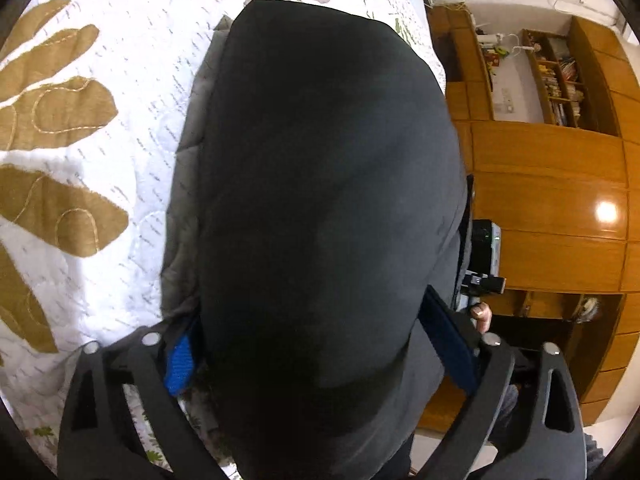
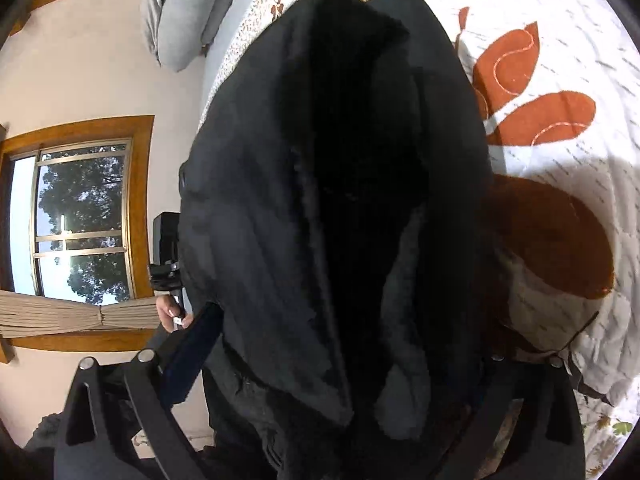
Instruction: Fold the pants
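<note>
Both tools, left (image 1: pixel 320 364) and right (image 2: pixel 332 364), hold bunched dark grey fabric pants (image 1: pixel 320 180) above the white leaf-patterned quilt (image 1: pixel 132 184); lower evenly, edges aligned.

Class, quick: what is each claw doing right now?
Left claw: wide apart, dark pants bunched between; grip cannot be told.
Right claw: the same.

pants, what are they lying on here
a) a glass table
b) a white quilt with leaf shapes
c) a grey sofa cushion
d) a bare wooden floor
b: the dark pants spread over a white quilt with tan and rust leaf shapes, seen around the cloth in both wrist views.
</note>
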Demonstrator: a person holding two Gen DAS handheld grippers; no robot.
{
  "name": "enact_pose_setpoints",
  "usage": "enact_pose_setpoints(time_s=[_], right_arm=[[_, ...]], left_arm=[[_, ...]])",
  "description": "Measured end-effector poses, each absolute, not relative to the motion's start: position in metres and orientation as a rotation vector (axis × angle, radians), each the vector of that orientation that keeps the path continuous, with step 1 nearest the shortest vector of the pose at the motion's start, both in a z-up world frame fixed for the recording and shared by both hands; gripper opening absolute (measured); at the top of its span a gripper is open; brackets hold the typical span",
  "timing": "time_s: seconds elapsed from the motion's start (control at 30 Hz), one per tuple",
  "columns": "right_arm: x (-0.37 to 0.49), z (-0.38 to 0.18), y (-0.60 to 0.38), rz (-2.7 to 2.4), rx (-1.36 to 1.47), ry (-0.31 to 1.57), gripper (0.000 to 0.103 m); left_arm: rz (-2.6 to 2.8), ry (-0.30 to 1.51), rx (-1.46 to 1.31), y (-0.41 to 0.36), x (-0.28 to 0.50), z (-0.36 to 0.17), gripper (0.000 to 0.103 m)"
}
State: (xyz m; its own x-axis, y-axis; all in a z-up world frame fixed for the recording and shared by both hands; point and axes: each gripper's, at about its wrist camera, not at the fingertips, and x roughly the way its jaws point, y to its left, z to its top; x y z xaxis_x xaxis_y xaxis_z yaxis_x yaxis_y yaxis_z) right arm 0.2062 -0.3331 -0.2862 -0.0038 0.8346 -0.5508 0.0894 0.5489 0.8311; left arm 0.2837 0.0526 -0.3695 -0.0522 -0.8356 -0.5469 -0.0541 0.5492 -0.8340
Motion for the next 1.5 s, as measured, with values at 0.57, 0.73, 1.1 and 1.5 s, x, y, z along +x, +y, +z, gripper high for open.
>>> enact_pose_setpoints(time_s=[0.57, 0.73, 1.1, 1.5], right_arm=[[0.202, -0.281, -0.307, 0.685, 0.874, 1.39, 0.039], [0.206, -0.271, -0.311, 0.694, 0.859, 1.358, 0.037], [0.238, -0.249, -0.291, 0.738, 0.795, 1.334, 0.036], [0.385, -0.236, -0.224, 0.813, 0.724, 1.331, 0.036]], left_arm=[[-0.731, 1.438, -0.806, 0.06, 0.277, -0.348, 0.034], [-0.722, 1.433, -0.786, 0.06, 0.277, -0.339, 0.032], [-0.715, 1.36, -0.761, 0.087, 0.291, -0.302, 0.03], [-0.633, 1.266, -0.755, 0.164, 0.398, -0.271, 0.03]])
